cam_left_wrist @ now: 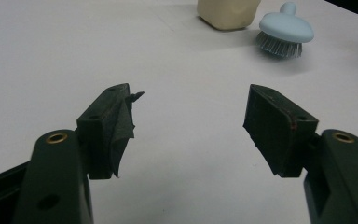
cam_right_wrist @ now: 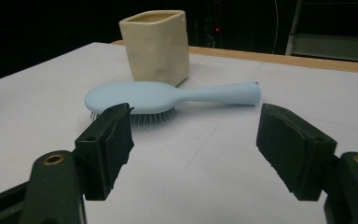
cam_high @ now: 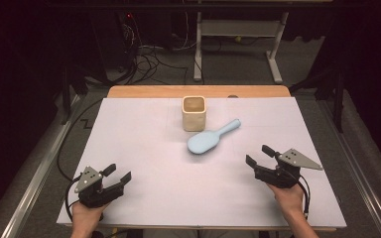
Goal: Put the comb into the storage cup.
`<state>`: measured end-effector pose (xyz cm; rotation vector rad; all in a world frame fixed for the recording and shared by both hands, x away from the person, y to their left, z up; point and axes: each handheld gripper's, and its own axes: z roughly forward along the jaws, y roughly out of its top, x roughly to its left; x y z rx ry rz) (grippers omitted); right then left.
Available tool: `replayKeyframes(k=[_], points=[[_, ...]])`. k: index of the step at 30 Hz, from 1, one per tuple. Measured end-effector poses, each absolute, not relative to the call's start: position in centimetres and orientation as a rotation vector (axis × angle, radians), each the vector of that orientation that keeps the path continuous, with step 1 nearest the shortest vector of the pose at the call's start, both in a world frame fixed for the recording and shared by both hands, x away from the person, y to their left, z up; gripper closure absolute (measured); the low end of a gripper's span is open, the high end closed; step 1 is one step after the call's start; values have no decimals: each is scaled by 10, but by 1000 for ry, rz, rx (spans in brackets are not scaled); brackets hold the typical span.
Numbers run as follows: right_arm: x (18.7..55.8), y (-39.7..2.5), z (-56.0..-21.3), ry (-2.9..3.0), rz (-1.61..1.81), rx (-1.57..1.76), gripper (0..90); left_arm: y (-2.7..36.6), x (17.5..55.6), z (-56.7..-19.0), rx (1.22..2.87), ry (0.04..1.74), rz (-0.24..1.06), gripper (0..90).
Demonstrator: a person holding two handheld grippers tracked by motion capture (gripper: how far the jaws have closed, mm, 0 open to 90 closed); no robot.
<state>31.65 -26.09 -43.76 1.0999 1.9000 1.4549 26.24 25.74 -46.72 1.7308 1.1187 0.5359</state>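
A light blue hairbrush (cam_high: 210,138) lies bristles down near the middle of the white table, handle pointing back right. Just behind it stands a cream square cup (cam_high: 194,113), upright and open at the top. My left gripper (cam_high: 117,174) rests open near the front left corner, nothing between its jaws; in its own view (cam_left_wrist: 189,119) the brush (cam_left_wrist: 284,32) and cup (cam_left_wrist: 227,13) sit far ahead. My right gripper (cam_high: 259,155) is open at the front right, pointing at the brush (cam_right_wrist: 168,95), which lies a short way beyond its jaws (cam_right_wrist: 193,140), with the cup (cam_right_wrist: 156,44) behind.
The white sheet (cam_high: 144,148) covers a wooden table whose bare edge (cam_high: 154,91) shows at the back. Beyond it are a dark floor with cables (cam_high: 149,62) and a white desk frame (cam_high: 238,34). Metal rails (cam_high: 32,178) run along both sides.
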Motion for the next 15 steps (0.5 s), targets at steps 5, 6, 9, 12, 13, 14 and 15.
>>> replayKeyframes(k=[5, 6, 9, 12, 13, 14, 15], points=[[322, -255, -437, 1913, 1442, 1096, 277, 258, 262, -468, 1730, 1121, 536, 335], [322, -254, -437, 1917, 1442, 1092, 278, 258, 262, -468, 1730, 1121, 536, 335], [325, -251, -436, 1917, 1442, 1089, 278, 258, 261, -467, 1727, 1119, 537, 335], [327, -250, -436, 1914, 1452, 1094, 280, 258, 261, -467, 1727, 1118, 537, 335], [328, -249, -436, 1914, 1451, 1097, 281, 257, 261, -467, 1726, 1117, 538, 335], [329, -249, -436, 1914, 1450, 1098, 282, 257, 261, -467, 1726, 1116, 539, 335], [331, -248, -436, 1916, 1463, 1106, 284, 258, 261, -467, 1726, 1116, 540, 335]])
